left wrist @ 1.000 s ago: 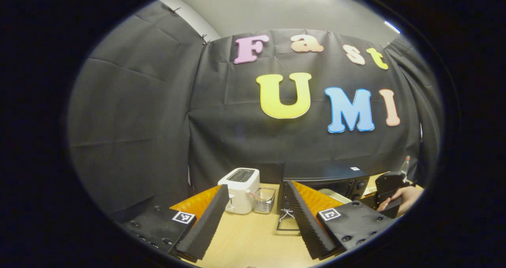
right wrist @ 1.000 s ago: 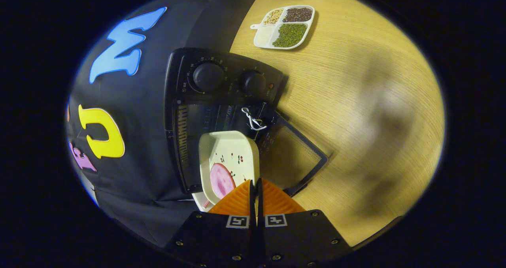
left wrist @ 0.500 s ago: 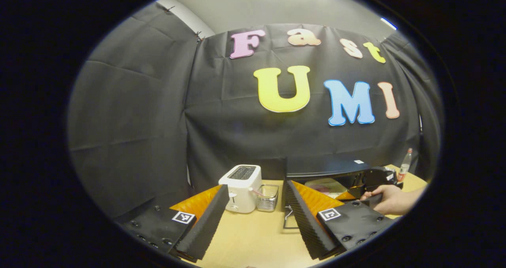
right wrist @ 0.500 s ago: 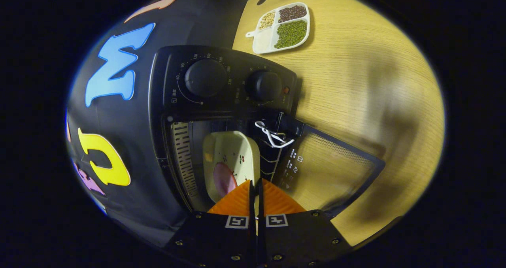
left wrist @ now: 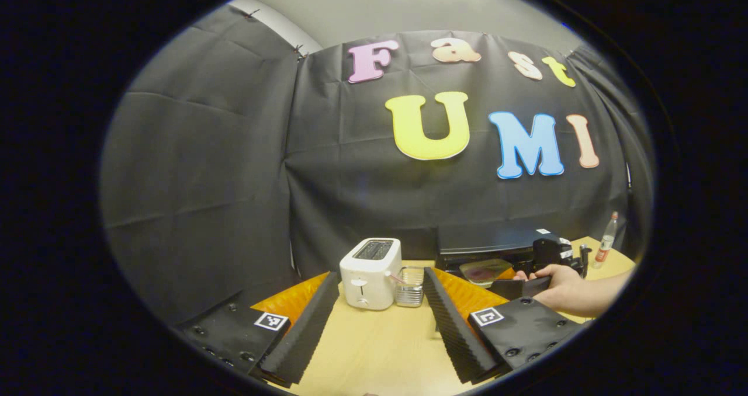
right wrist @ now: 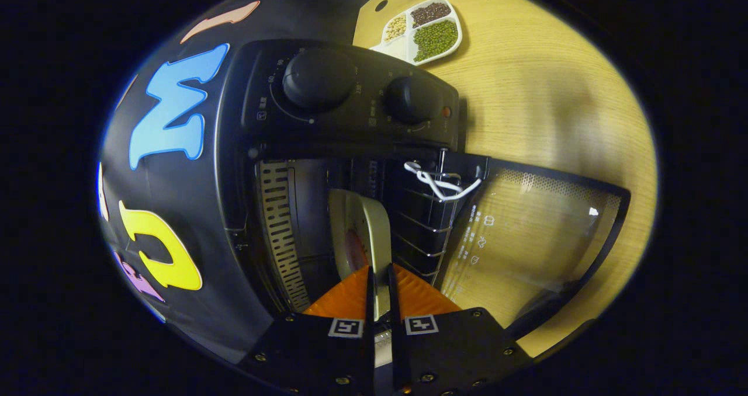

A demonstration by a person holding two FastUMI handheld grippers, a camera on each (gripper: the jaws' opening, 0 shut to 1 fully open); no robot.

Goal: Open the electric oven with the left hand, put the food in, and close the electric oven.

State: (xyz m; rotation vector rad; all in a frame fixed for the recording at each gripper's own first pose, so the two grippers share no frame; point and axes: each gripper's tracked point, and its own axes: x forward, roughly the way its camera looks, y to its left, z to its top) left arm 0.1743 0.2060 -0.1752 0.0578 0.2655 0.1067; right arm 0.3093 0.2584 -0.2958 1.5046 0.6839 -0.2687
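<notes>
Now the right gripper (right wrist: pixel 380 279), fingers pinching the plate (right wrist: pixel 365 232) rim ahead, should slide it level into the oven (right wrist: pixel 327 168); left gripper (left wrist: pixel 380 320) waits wide open.

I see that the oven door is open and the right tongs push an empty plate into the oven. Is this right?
Not quite: the plate is not empty. The right gripper view shows a pink slice of food on it. The rest holds: the oven door is open, and the right tongs hold the plate by its rim, partly inside.
</notes>
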